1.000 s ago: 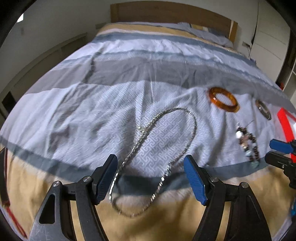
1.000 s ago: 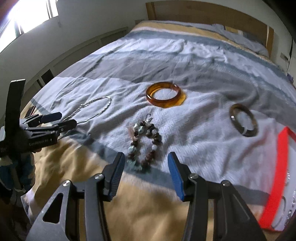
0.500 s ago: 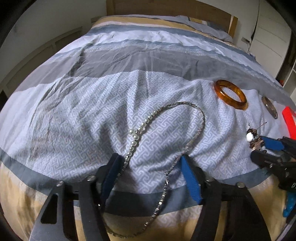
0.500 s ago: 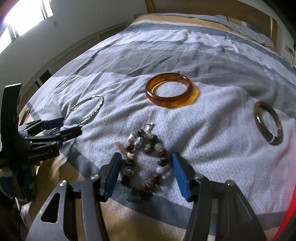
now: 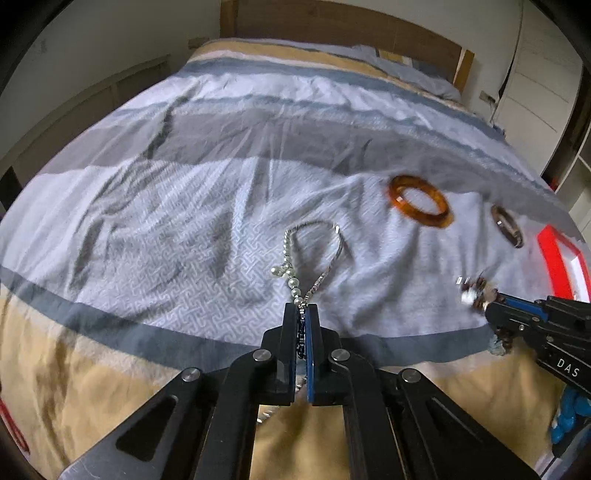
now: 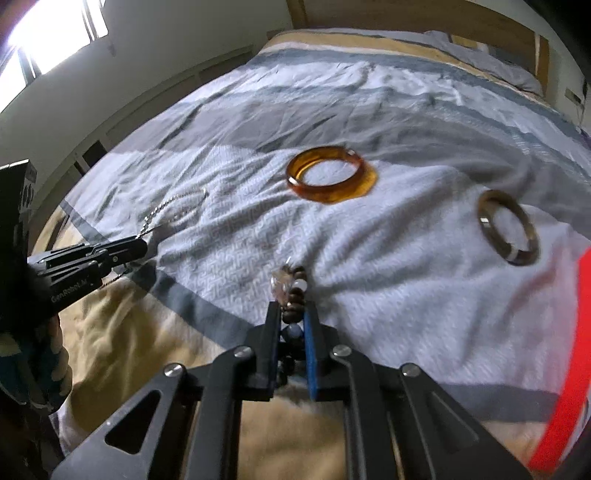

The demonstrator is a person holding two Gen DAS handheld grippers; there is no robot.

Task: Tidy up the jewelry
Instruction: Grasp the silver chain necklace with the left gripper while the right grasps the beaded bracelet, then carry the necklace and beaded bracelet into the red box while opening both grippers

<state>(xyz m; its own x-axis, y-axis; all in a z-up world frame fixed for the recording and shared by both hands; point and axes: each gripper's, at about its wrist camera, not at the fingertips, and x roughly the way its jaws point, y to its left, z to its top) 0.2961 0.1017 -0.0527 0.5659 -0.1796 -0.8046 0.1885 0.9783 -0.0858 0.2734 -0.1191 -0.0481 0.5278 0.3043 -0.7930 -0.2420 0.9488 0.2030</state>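
Observation:
My left gripper (image 5: 303,308) is shut on the silver pearl necklace (image 5: 295,258), whose loop trails forward over the striped bedspread. My right gripper (image 6: 291,306) is shut on the beaded bracelet (image 6: 291,286), with brown and white beads bunched between its jaws. The right gripper also shows at the right edge of the left wrist view (image 5: 491,304), and the left gripper at the left of the right wrist view (image 6: 142,247). An amber bangle (image 6: 328,179) and a dark brown bangle (image 6: 508,227) lie flat on the bed beyond.
A red-rimmed tray (image 6: 569,373) sits at the right edge of the bed, also in the left wrist view (image 5: 556,258). A wooden headboard (image 5: 343,31) stands at the far end. White wall panels (image 6: 155,99) run along the left.
Both grippers have closed: the left on the necklace, pulling its loop narrow, and the right on the beaded bracelet, bunching it. Both moved forward and down to the bed first.

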